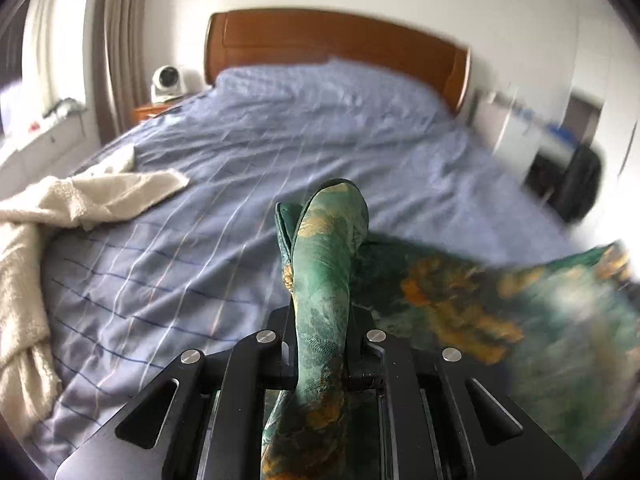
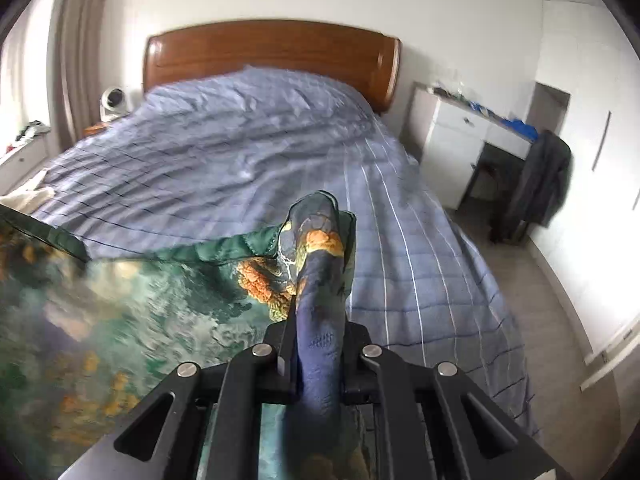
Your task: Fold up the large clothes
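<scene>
A large green cloth with orange and white floral print (image 1: 500, 304) hangs stretched between my two grippers above the bed. My left gripper (image 1: 320, 300) is shut on one corner of it, the fabric bunched up between the jaws. My right gripper (image 2: 320, 304) is shut on the other corner, and the cloth (image 2: 120, 312) spreads to the left of it. The cloth is blurred in both views. The fingertips are hidden by the fabric.
A bed with a blue-grey striped cover (image 1: 280, 152) and a wooden headboard (image 2: 272, 52) lies ahead. A cream towel (image 1: 60, 208) lies on the bed's left side. A white desk (image 2: 460, 136) and a chair with a dark jacket (image 2: 540, 176) stand right of the bed.
</scene>
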A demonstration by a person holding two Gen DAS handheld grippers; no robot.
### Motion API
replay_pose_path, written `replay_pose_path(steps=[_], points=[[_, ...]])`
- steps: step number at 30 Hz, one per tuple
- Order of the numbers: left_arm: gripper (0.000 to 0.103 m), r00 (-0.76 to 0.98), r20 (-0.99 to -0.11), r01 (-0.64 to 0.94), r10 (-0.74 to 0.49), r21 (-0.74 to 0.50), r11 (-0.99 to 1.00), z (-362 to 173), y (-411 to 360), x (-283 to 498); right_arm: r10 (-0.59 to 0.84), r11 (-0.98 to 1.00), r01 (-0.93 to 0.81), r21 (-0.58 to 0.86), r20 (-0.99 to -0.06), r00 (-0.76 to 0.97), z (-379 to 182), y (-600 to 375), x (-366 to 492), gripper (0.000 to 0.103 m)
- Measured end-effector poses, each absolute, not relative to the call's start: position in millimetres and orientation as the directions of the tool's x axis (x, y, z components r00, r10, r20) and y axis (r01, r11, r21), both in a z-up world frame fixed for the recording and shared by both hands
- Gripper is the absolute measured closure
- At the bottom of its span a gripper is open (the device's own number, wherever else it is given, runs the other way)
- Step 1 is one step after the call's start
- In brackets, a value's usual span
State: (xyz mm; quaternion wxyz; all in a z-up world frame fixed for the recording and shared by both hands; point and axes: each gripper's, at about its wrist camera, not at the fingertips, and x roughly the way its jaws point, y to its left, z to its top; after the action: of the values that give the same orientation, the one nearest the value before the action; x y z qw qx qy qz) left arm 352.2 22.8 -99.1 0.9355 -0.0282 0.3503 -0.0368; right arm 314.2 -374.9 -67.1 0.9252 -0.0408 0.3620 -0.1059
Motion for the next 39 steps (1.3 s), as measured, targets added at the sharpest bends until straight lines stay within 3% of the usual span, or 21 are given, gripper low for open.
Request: replay_pose_path(steps=[3, 4, 6, 8, 26, 30, 32, 33, 34, 36, 39], points=[[0.087, 0.642, -0.765, 0.023, -0.055, -0.052, 0.998, -185.4, 24.1, 364.2, -0.215, 0.976, 0.169, -0.140, -0.762, 0.611, -141.1, -382.4, 327.2, 0.090], [0.086, 0.625, -0.775, -0.001, -0.091, -0.117, 0.993, -209.6, 30.4, 360.3, -0.207, 0.977, 0.159, -0.140, -0.794, 0.571, -172.5, -382.1, 326.1, 0.090], [0.086, 0.666, -0.736, -0.026, -0.119, -0.182, 0.983, -207.8, 38.9, 352.0, -0.213, 0.976, 0.160, -0.145, -0.771, 0.600, -200.8, -372.9, 315.7, 0.089], [0.083, 0.664, -0.732, -0.018, -0.150, -0.217, 0.976, -207.5, 46.4, 350.5, -0.291, 0.957, 0.196, -0.215, -0.705, 0.647, -200.3, -363.5, 306.4, 0.088], [0.082, 0.673, -0.723, -0.011, -0.156, -0.220, 0.975, -225.4, 41.1, 364.3, -0.201, 0.976, 0.200, -0.088, -0.719, 0.665, -210.9, -376.5, 315.4, 0.087], [0.081, 0.658, -0.737, -0.013, -0.155, -0.217, 0.976, -222.4, 40.6, 366.2, -0.123, 0.982, 0.190, 0.010, -0.727, 0.676, -208.5, -390.4, 314.8, 0.086], [0.074, 0.638, -0.759, -0.023, -0.132, -0.190, 0.982, -216.8, 39.0, 366.5, 0.024, 0.965, 0.176, 0.196, -0.732, 0.681, -207.0, -417.0, 314.1, 0.085], [0.065, 0.624, -0.771, -0.028, -0.124, -0.181, 0.983, -212.6, 39.8, 366.9, 0.085, 0.944, 0.178, 0.278, -0.726, 0.683, -206.4, -430.1, 312.9, 0.081], [0.051, 0.611, -0.783, -0.033, -0.117, -0.173, 0.984, -207.4, 42.5, 366.5, 0.146, 0.901, 0.204, 0.383, -0.710, 0.689, -203.2, -451.6, 308.7, 0.056], [0.032, 0.610, -0.788, -0.061, -0.089, -0.158, 0.985, -190.4, 53.6, 359.6, 0.122, 0.850, 0.276, 0.449, -0.678, 0.725, -190.7, -480.5, 292.4, 0.032], [0.032, 0.654, -0.750, -0.070, -0.094, -0.184, 0.980, -159.3, 72.9, 335.0, 0.112, 0.854, 0.259, 0.451, -0.646, 0.755, -164.9, -494.5, 267.0, 0.032]])
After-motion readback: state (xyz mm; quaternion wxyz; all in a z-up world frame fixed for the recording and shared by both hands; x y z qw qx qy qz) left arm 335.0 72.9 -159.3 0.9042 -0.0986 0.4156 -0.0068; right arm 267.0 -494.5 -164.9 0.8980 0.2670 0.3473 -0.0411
